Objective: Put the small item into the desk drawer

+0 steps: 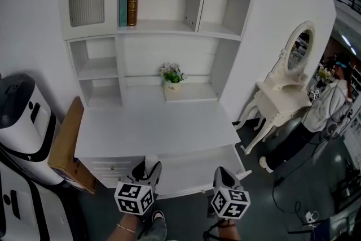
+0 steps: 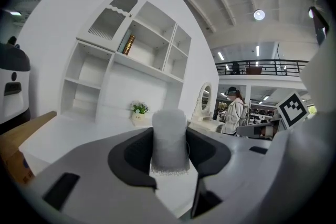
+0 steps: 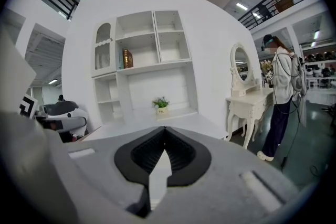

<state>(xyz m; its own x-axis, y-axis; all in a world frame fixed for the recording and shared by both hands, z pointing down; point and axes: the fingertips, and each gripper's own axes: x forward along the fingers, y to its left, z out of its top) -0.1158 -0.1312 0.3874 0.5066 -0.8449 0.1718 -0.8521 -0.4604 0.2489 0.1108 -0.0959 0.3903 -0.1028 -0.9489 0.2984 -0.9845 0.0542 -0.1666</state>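
A small pale-grey fuzzy cylinder (image 2: pixel 169 128) stands upright between the dark pads of my left gripper (image 2: pixel 169 150), which is shut on it. In the head view, that left gripper (image 1: pixel 148 171) is held just in front of the white desk's (image 1: pixel 158 124) front edge, with the item (image 1: pixel 151 162) poking up from it. Small drawer fronts with knobs (image 1: pixel 111 167) sit under the desk top at the left. A lower white panel (image 1: pixel 192 169) juts out under the right part. My right gripper (image 1: pixel 223 173) hovers before that panel; its jaws (image 3: pixel 165 136) are shut and empty.
A white hutch holds two books (image 1: pixel 128 5), with a small potted plant (image 1: pixel 172 79) below. A cardboard box (image 1: pixel 67 144) and a white-and-black machine (image 1: pixel 22 121) stand left of the desk. To the right are a white dressing table with an oval mirror (image 1: pixel 282 93) and a person (image 1: pixel 330 104).
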